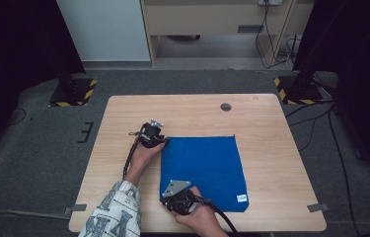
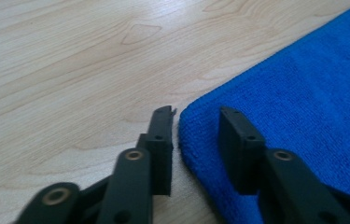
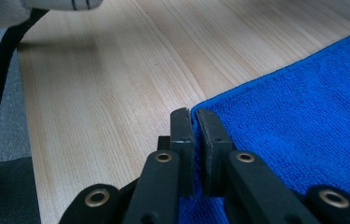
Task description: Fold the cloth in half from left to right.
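Observation:
A blue cloth (image 1: 202, 168) lies flat on the wooden table (image 1: 197, 113), with a small white label at its near right corner. My left gripper (image 1: 162, 140) is at the cloth's far left corner. In the left gripper view its jaws (image 2: 196, 112) straddle that corner of the cloth (image 2: 303, 93) with a gap on each side, so it is open. My right gripper (image 1: 165, 197) is at the near left corner. In the right gripper view its jaws (image 3: 193, 112) are pinched together on the edge of the cloth (image 3: 303, 102).
A dark round cable hole (image 1: 226, 106) sits near the table's far edge. Bare wood runs along the left, far and right sides of the cloth. Black stands with yellow-striped bases (image 1: 74, 91) stand on the grey floor beyond both far corners.

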`<state>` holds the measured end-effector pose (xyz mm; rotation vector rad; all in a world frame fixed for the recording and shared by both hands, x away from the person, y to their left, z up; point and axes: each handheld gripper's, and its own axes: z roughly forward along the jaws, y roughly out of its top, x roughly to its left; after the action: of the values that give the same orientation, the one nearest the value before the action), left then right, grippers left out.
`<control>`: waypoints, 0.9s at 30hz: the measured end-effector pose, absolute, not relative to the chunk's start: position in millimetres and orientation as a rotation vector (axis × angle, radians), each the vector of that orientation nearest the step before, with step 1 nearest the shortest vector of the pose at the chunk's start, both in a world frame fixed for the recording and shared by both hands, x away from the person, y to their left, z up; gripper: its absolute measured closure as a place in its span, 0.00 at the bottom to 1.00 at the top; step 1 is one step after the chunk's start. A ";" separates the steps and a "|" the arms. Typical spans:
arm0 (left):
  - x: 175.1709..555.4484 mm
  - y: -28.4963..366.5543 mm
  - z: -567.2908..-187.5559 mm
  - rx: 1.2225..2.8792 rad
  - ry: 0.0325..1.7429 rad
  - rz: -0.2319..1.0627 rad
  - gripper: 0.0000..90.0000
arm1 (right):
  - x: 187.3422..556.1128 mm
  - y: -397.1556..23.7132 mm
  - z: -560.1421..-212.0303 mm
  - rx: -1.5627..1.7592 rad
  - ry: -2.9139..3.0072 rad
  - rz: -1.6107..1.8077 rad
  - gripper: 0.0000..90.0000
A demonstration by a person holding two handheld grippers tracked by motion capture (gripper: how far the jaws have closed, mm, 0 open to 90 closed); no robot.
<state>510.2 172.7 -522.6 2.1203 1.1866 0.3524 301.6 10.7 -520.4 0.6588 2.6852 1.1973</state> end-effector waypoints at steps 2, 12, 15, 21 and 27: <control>509.9 171.9 -522.3 2.121 1.173 0.338 0.88 | 301.1 9.7 -520.4 0.656 2.685 1.199 0.95; 515.5 175.8 -513.5 2.020 1.219 0.362 0.98 | 303.1 7.4 -515.8 0.677 2.647 1.204 0.95; 521.9 177.9 -506.2 2.007 1.223 0.385 0.98 | 306.7 9.5 -514.0 0.709 2.610 1.203 0.95; 532.6 182.0 -497.5 1.982 1.229 0.400 0.98 | 313.4 19.4 -506.4 0.764 2.548 1.222 0.95; 534.3 197.6 -499.4 1.988 1.263 0.389 0.98 | 314.5 33.1 -501.7 0.764 2.517 1.226 0.96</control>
<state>534.3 197.6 -499.4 1.9879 1.2635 0.3888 314.5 33.1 -501.7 0.7637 2.5174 1.2258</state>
